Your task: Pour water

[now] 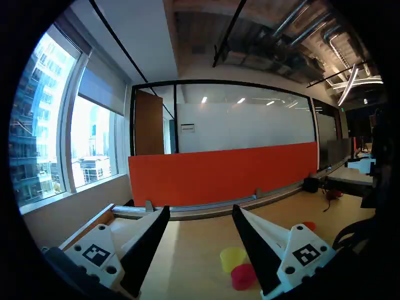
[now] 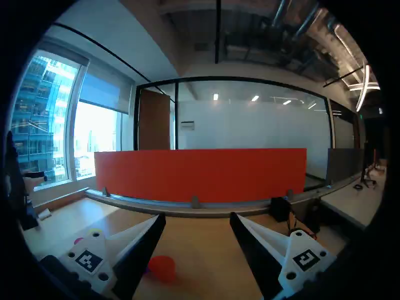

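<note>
My left gripper (image 1: pixel 200 210) stands open above a wooden desk (image 1: pixel 200 250), nothing between its fingers. A yellow cup (image 1: pixel 232 258) and a pink cup (image 1: pixel 243 276) stand side by side on the desk, low between the fingers and close to the right finger (image 1: pixel 270 250). An orange-red cup (image 1: pixel 309 225) sits farther right. In the right gripper view, my right gripper (image 2: pixel 197 216) is open and holds nothing. A red cup (image 2: pixel 162 267) stands just inside its left finger (image 2: pixel 125 250). Slivers of a yellow cup (image 2: pixel 95 231) and a magenta cup (image 2: pixel 78 241) peek out behind that finger.
An orange partition (image 1: pixel 225 175) runs along the desk's far edge. A black box with cables (image 2: pixel 280 209) sits at its right end. Windows (image 1: pixel 45 135) line the left wall. Dark gear (image 1: pixel 380 165) rises at the right edge, and a dark gripper-like shape (image 2: pixel 15 190) at the left.
</note>
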Action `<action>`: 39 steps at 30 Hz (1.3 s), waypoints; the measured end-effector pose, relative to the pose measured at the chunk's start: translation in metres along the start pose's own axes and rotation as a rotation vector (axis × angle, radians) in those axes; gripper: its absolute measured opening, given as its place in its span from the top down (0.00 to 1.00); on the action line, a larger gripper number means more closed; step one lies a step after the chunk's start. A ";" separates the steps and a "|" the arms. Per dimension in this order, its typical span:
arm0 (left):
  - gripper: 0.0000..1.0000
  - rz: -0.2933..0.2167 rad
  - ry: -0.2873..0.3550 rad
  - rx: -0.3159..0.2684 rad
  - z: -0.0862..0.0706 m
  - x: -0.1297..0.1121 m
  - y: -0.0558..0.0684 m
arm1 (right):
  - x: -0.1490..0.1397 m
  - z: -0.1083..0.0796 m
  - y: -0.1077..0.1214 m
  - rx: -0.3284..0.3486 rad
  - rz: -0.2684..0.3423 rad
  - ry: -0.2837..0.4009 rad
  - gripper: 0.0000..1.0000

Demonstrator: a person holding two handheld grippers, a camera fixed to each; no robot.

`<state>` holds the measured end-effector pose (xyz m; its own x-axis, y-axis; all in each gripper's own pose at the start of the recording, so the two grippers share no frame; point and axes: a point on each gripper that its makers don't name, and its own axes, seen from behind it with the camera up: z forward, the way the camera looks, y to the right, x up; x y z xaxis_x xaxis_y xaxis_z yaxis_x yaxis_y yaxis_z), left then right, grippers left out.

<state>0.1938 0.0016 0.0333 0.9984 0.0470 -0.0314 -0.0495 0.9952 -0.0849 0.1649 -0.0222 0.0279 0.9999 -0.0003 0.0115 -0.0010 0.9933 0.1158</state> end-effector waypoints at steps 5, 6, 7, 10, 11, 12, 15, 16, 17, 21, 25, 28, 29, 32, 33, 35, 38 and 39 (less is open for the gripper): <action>0.08 -0.007 0.004 -0.011 0.002 0.017 -0.002 | 0.015 0.002 0.001 0.002 -0.005 -0.002 0.00; 0.08 -0.006 0.001 -0.014 0.002 0.019 -0.002 | 0.016 0.002 0.001 0.001 -0.006 -0.003 0.01; 0.08 -0.004 -0.003 -0.016 0.003 0.021 -0.002 | 0.017 0.002 0.002 0.001 -0.007 -0.003 0.01; 0.08 -0.006 -0.013 -0.032 0.003 0.024 0.000 | 0.018 0.002 0.004 -0.001 -0.007 -0.007 0.00; 0.08 -0.008 -0.016 -0.039 0.003 0.025 0.001 | 0.018 0.002 0.005 -0.001 -0.007 -0.009 0.00; 0.08 -0.012 -0.018 -0.049 0.004 0.025 0.003 | 0.018 0.002 0.005 0.002 -0.005 -0.009 0.01; 0.08 -0.021 -0.024 -0.082 0.004 0.027 0.009 | 0.017 0.002 0.002 0.020 0.001 -0.011 0.01; 0.08 -0.022 -0.027 -0.094 0.004 0.028 0.011 | 0.017 0.001 0.000 0.032 0.003 -0.013 0.01; 0.08 -0.023 -0.029 -0.106 0.004 0.028 0.013 | 0.017 0.001 -0.002 0.044 0.005 -0.014 0.01; 0.08 -0.018 -0.047 -0.168 0.005 0.027 0.026 | 0.019 -0.002 -0.012 0.107 0.005 -0.021 0.00; 0.08 -0.019 -0.055 -0.226 0.005 0.027 0.038 | 0.025 -0.006 -0.024 0.170 -0.005 -0.016 0.01; 0.08 -0.029 -0.057 -0.266 0.004 0.029 0.046 | 0.028 -0.007 -0.031 0.207 -0.015 -0.012 0.00; 0.08 -0.032 -0.058 -0.279 0.004 0.030 0.049 | 0.028 -0.008 -0.033 0.217 -0.019 -0.012 0.00; 0.08 -0.043 -0.059 -0.323 0.003 0.032 0.058 | 0.032 -0.011 -0.041 0.247 -0.022 -0.015 0.01; 0.08 -0.045 -0.059 -0.338 0.002 0.033 0.061 | 0.034 -0.012 -0.043 0.259 -0.024 -0.014 0.01; 0.08 -0.048 -0.060 -0.364 0.001 0.034 0.066 | 0.036 -0.013 -0.047 0.280 -0.028 -0.009 0.00; 0.08 -0.047 -0.066 -0.393 -0.001 0.033 0.071 | 0.038 -0.012 -0.050 0.295 -0.033 -0.005 0.01; 0.08 -0.045 -0.070 -0.404 -0.001 0.031 0.073 | 0.039 -0.011 -0.050 0.299 -0.035 -0.004 0.01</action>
<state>0.2212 0.0759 0.0250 0.9986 0.0240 0.0478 0.0012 0.8832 -0.4691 0.2037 -0.0708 0.0112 0.9994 -0.0353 0.0059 0.0299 0.9146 0.4033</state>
